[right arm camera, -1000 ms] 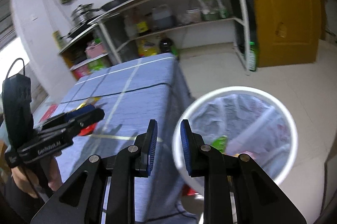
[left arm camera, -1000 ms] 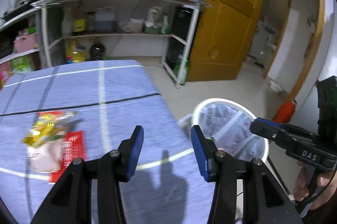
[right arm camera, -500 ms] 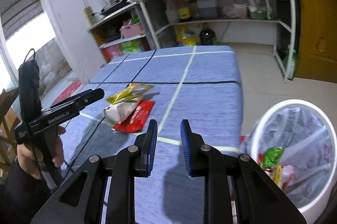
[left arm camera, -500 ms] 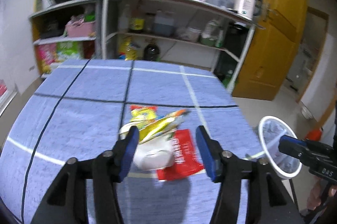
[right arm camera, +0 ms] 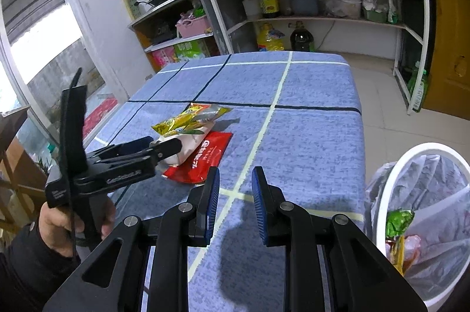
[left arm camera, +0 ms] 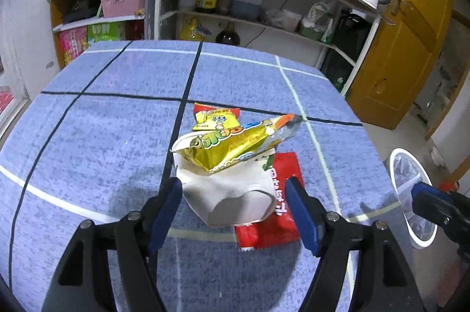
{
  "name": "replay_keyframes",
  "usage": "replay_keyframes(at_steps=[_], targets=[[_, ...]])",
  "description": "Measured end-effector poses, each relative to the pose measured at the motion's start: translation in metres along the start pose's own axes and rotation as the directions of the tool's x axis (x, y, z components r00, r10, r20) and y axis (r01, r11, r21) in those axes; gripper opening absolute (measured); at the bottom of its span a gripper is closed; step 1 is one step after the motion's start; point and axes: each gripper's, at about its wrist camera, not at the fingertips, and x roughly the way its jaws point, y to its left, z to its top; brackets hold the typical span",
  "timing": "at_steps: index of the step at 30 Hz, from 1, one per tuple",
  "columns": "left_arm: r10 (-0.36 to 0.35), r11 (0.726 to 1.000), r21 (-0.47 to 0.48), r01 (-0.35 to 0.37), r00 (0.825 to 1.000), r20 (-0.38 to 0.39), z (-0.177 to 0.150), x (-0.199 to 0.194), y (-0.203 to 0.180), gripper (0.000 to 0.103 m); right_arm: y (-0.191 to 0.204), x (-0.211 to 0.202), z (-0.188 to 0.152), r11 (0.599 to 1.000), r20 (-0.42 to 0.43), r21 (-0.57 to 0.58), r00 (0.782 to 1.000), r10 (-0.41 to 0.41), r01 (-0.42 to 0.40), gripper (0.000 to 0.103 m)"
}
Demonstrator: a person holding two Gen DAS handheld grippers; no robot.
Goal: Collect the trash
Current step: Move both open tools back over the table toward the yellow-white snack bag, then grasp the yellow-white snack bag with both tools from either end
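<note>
A small pile of trash lies on the blue checked tablecloth (left arm camera: 102, 141): a yellow snack wrapper (left arm camera: 235, 141) on top of a white bag (left arm camera: 232, 194), which rests on a flat red packet (left arm camera: 285, 188). My left gripper (left arm camera: 233, 194) points down at the pile. Its jaws are opening, with the white bag between them and the pads not pressing it. The right wrist view shows the same pile, with yellow wrapper (right arm camera: 188, 118), white bag (right arm camera: 191, 143) and red packet (right arm camera: 205, 159), and the left gripper (right arm camera: 166, 144) at it. My right gripper (right arm camera: 236, 179) hovers over the cloth, narrowly open and empty.
A white-rimmed bin (right arm camera: 431, 148) lined with a clear bag stands on the floor off the table's right edge, with wrappers inside; its rim (left arm camera: 402, 153) also shows in the left wrist view. Kitchen shelves (left arm camera: 235, 15) stand behind the table, a yellow door (left arm camera: 411, 33) to the right.
Both views swung from the bin to the table. My left gripper came down to the trash pile and its jaws widened around the white bag. The right gripper's gap stayed the same.
</note>
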Motion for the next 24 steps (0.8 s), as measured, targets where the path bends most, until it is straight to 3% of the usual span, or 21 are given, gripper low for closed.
replay_keyframes(at_steps=[8, 12, 14, 15, 24], targets=[[0.011, 0.999, -0.05, -0.013, 0.999, -0.039, -0.003, 0.012, 0.008, 0.074, -0.002, 0.003, 0.003, 1.0, -0.011, 0.009, 1.0, 0.007, -0.007, 0.023], [0.006, 0.999, -0.045, -0.006, 1.0, -0.021, -0.005, 0.005, 0.011, 0.072, 0.002, 0.007, 0.004, 1.0, -0.024, 0.007, 1.0, 0.014, -0.014, 0.023], [-0.011, 0.999, -0.05, 0.011, 1.0, -0.011, -0.006, 0.0, 0.015, 0.072, 0.004, 0.009, 0.004, 1.0, -0.032, 0.004, 0.999, 0.013, -0.013, 0.023], [-0.023, 0.998, -0.051, 0.023, 1.0, -0.002, -0.007, -0.006, 0.017, 0.064, 0.005, 0.011, 0.004, 1.0, -0.037, 0.002, 0.999, 0.016, -0.016, 0.023], [-0.114, 0.993, 0.013, 0.113, 0.992, 0.063, -0.019, -0.046, 0.022, 0.062, 0.017, 0.024, 0.007, 0.999, -0.054, -0.014, 0.998, 0.031, -0.032, 0.024]])
